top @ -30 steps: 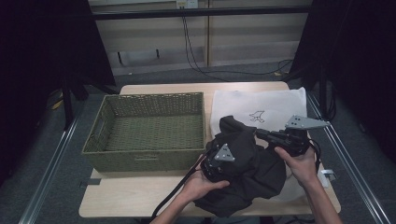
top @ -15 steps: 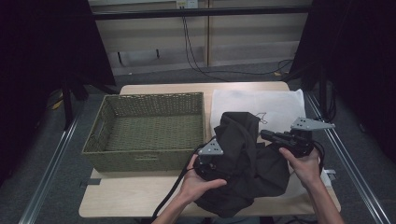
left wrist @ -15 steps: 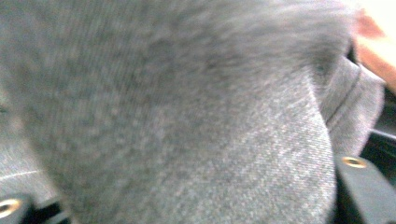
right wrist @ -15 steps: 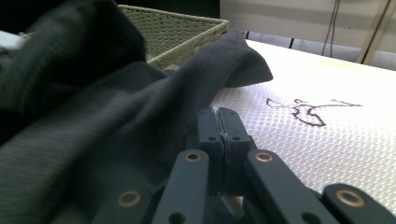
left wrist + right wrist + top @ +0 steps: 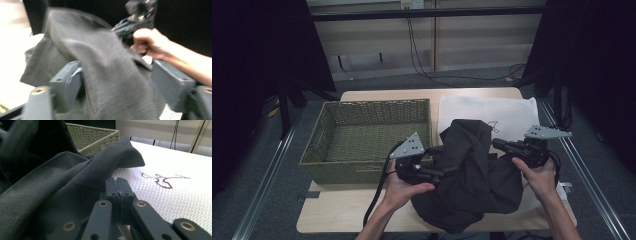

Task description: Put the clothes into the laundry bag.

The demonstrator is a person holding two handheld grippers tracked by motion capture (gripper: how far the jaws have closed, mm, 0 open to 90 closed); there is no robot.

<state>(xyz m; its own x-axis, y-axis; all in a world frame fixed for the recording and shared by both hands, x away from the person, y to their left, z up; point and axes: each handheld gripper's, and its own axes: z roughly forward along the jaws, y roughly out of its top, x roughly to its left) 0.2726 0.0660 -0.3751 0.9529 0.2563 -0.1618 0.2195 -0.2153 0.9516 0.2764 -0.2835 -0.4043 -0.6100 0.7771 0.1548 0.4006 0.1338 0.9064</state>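
A dark grey garment lies crumpled on the right half of the table, partly over a white mat. My right gripper is shut on a fold of the garment and holds it raised; its jaws are pressed together. My left gripper points right into the garment's left side. Its jaws have just been opening, and cloth hangs loosely between them without being pinched.
A green wicker basket stands on the left half of the wooden table, right beside the garment and my left gripper. The white mat bears a dark line drawing. Metal rails run along both sides of the table.
My left gripper has opened, risen and drawn back to the left, away from the garment's middle. The cloth's raised fold stands higher. The right gripper has stayed put.
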